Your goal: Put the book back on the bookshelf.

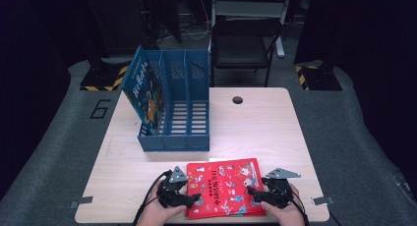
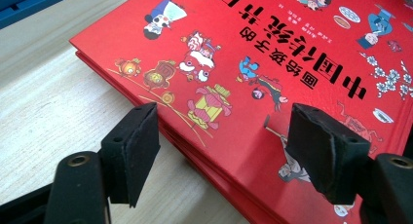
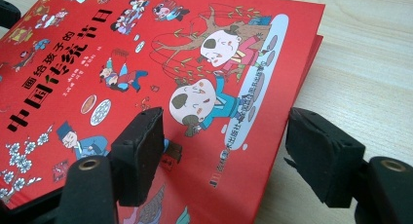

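A stack of red picture books (image 1: 223,186) lies flat near the table's front edge, with cartoon figures and black characters on the top cover (image 2: 272,63) (image 3: 170,63). My left gripper (image 1: 195,197) is at the stack's left edge. Its jaws are open (image 2: 219,121), one over the bare table and the other over the cover, not pressing on anything. My right gripper (image 1: 252,191) is at the stack's right edge and is open too (image 3: 224,126). One of its jaws hangs above the cover and the other above the wood beside the books.
A blue file rack (image 1: 174,142) with three compartments stands on the wooden table (image 1: 255,132) behind the books. A blue picture book (image 1: 145,91) leans in its left compartment. A cable hole (image 1: 237,99) is at the table's back; a black chair (image 1: 243,44) stands beyond.
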